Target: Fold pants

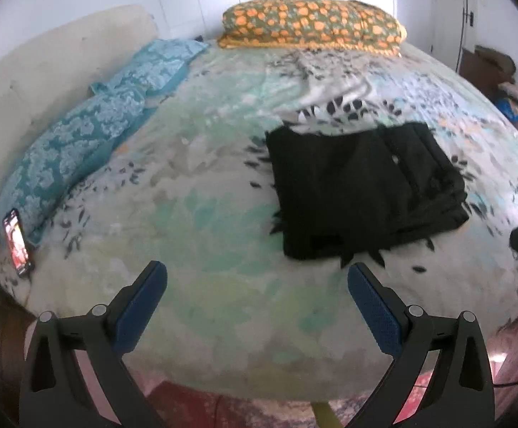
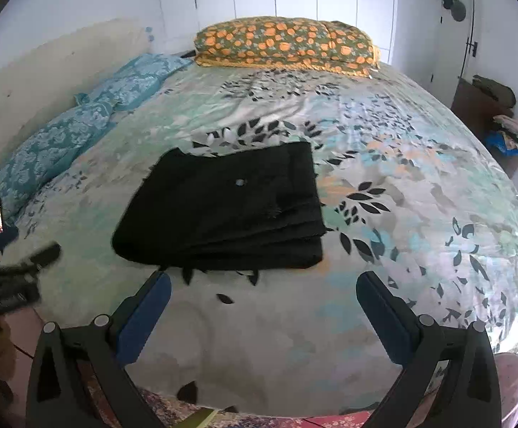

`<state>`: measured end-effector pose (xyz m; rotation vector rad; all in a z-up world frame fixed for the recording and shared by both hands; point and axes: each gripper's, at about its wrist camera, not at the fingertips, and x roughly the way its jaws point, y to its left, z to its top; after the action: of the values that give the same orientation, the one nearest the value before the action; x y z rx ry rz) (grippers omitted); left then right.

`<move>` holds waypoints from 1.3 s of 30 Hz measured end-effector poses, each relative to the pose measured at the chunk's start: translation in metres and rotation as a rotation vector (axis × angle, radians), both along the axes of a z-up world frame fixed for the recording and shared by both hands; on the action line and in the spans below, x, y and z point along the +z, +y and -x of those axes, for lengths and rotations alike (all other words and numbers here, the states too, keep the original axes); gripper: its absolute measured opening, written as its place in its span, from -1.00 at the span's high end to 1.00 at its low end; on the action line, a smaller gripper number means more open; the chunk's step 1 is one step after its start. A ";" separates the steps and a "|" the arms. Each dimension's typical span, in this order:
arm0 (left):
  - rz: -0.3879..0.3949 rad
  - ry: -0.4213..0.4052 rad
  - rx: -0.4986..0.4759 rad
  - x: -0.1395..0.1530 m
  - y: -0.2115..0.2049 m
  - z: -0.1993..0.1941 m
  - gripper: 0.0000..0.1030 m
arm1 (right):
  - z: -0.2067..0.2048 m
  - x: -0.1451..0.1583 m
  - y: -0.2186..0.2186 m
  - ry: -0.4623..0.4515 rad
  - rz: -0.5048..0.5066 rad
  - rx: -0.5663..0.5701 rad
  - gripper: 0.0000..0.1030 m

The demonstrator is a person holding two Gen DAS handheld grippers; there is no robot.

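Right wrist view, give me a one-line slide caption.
Black pants lie folded on the floral bedspread, open right gripper empty in front of them.

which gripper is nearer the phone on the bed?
Left. The left gripper hangs open nearer the phone; the right gripper, also open, sits farther off, beyond the folded pants.

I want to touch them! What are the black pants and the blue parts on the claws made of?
The black pants look like soft matte woven cloth: it lies in limp stacked layers, with frayed threads at the edges. The blue pads on the claw fingers look like rubber or plastic: a dull finish with a fine dotted grip texture. I can't tell which.
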<state>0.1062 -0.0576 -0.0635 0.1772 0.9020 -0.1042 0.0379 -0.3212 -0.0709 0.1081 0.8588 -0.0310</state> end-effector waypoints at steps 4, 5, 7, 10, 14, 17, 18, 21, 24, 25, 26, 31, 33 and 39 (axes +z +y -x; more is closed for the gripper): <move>-0.037 -0.007 -0.010 -0.002 -0.007 0.008 -0.97 | 0.006 0.001 0.008 0.003 0.004 0.014 -1.00; -0.035 -0.008 -0.019 -0.001 -0.008 0.010 -0.97 | 0.008 0.000 0.010 0.005 0.013 0.014 -1.00; -0.026 -0.009 -0.028 0.002 -0.009 0.012 -0.97 | 0.011 -0.003 0.010 0.018 0.014 0.005 -1.00; 0.011 0.001 -0.034 0.006 -0.006 0.011 -0.97 | 0.014 -0.007 0.010 0.029 0.018 -0.003 -1.00; -0.045 -0.001 -0.007 0.000 -0.007 0.009 -0.97 | 0.013 -0.010 0.012 0.031 0.035 -0.001 -1.00; -0.069 -0.001 -0.014 -0.005 -0.006 0.009 -0.97 | 0.013 -0.007 0.014 0.016 0.046 0.000 -1.00; -0.050 -0.003 -0.024 -0.005 -0.005 0.011 -0.97 | 0.014 -0.005 0.016 0.009 0.059 0.003 -1.00; -0.008 -0.006 -0.040 -0.001 -0.003 0.012 -0.97 | 0.014 -0.004 0.019 0.007 0.087 0.004 -1.00; 0.015 -0.005 -0.057 0.003 -0.006 0.010 -0.97 | 0.015 -0.003 0.021 0.008 0.104 0.002 -1.00; 0.027 0.005 -0.062 0.004 -0.007 0.008 -0.98 | 0.015 -0.002 0.021 0.008 0.106 0.001 -1.00; 0.042 0.017 -0.063 0.005 -0.007 0.006 -0.98 | 0.015 -0.002 0.020 0.006 0.107 -0.001 -1.00; 0.059 0.048 -0.068 0.005 -0.010 0.004 -0.99 | 0.014 0.000 0.020 0.000 0.113 -0.004 -1.00; 0.050 0.055 -0.064 0.003 -0.011 0.004 -0.99 | 0.014 0.000 0.021 0.001 0.118 0.000 -1.00; 0.066 0.076 -0.053 0.002 -0.005 0.000 -0.99 | 0.012 -0.003 0.025 0.017 0.124 0.011 -1.00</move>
<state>0.1057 -0.0626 -0.0618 0.1360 0.9684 -0.1904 0.0264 -0.2966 -0.0739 -0.0133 0.8720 -0.0745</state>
